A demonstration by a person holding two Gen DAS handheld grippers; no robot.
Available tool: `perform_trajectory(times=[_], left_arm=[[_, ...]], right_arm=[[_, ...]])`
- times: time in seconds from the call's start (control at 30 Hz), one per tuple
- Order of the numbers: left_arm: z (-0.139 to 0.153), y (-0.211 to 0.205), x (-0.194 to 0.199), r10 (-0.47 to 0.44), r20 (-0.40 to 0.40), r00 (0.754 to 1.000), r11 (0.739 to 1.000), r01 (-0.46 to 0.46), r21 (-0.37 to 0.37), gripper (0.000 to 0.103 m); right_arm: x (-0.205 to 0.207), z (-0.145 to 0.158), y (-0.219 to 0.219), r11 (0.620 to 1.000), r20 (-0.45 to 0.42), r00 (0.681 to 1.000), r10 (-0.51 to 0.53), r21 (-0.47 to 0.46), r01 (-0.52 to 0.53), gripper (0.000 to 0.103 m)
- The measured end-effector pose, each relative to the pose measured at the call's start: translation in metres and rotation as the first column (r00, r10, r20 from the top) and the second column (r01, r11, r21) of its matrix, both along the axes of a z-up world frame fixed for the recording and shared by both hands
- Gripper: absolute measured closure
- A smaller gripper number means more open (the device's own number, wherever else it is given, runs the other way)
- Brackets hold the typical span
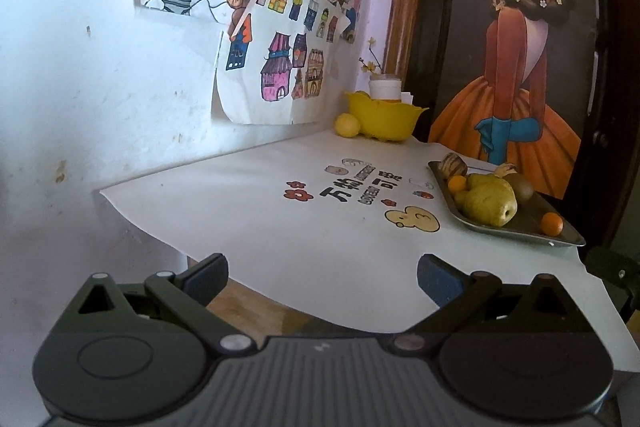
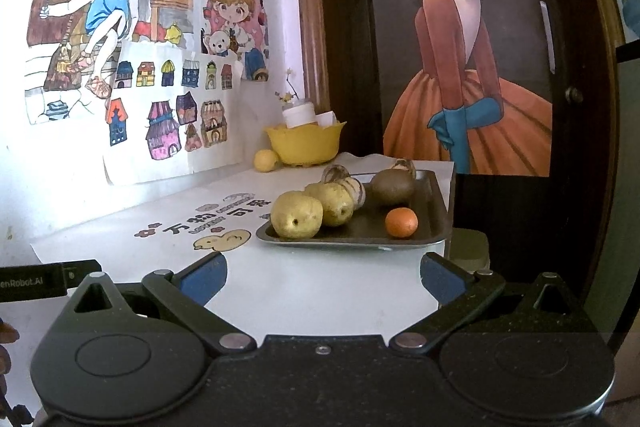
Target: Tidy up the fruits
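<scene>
A dark metal tray (image 2: pixel 434 203) (image 1: pixel 520 233) sits at the table's right edge. It holds two yellow pears (image 2: pixel 297 215) (image 1: pixel 490 205), a brown kiwi (image 2: pixel 393 187) (image 1: pixel 520 187), a small orange (image 2: pixel 401 223) (image 1: pixel 552 223) and striped brown fruits (image 2: pixel 358 189) (image 1: pixel 454 165). At the back stands a yellow bowl (image 2: pixel 306 143) (image 1: pixel 382 117) with a yellow lemon (image 2: pixel 266 160) (image 1: pixel 347 125) beside it. My left gripper (image 1: pixel 322 277) hangs open over the table's near edge. Short of the tray, my right gripper (image 2: pixel 324 275) is open and holds nothing.
A white table cover (image 1: pixel 280 211) with printed cartoons and characters lies between the bowl and me. A white jar (image 2: pixel 298 115) with a flower sprig stands behind the bowl. Drawings hang on the wall at left; a dark poster panel (image 2: pixel 472 67) rises behind the tray.
</scene>
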State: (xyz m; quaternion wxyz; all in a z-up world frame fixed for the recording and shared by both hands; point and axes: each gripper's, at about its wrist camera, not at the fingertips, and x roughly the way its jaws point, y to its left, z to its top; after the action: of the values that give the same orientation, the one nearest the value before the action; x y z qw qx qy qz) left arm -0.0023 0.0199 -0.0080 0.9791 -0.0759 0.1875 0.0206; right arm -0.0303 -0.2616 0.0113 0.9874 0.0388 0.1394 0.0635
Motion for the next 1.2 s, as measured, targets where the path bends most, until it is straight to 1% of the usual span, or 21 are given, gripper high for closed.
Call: perform_trajectory(times=[0.33,0.83,1.2], left_arm=[[-0.0003,-0.0027,-0.0017,0.004,-0.01,1.0,1.0,-0.004,0.01,0.0],[-0.004,-0.0032,-0.0013,0.007,-0.025,1.0,1.0,-0.007,0.005,0.0],[-0.0045,-0.002,-0.0008,0.009,-0.027,1.0,1.0,-0.009,-0.001,0.0]], right_arm=[[0.005,-0.0047,-0.0008,1.0,-0.043,0.999,0.005,0.007,-0.004,0.001],[0.0061,-0.0055,0.0011,1.0,-0.044,0.999,0.019,-0.006,-0.02,0.001],[0.0073,-0.0067,0.0001,1.0,-0.056,0.998,0.014,0.004,-0.014,0.001]])
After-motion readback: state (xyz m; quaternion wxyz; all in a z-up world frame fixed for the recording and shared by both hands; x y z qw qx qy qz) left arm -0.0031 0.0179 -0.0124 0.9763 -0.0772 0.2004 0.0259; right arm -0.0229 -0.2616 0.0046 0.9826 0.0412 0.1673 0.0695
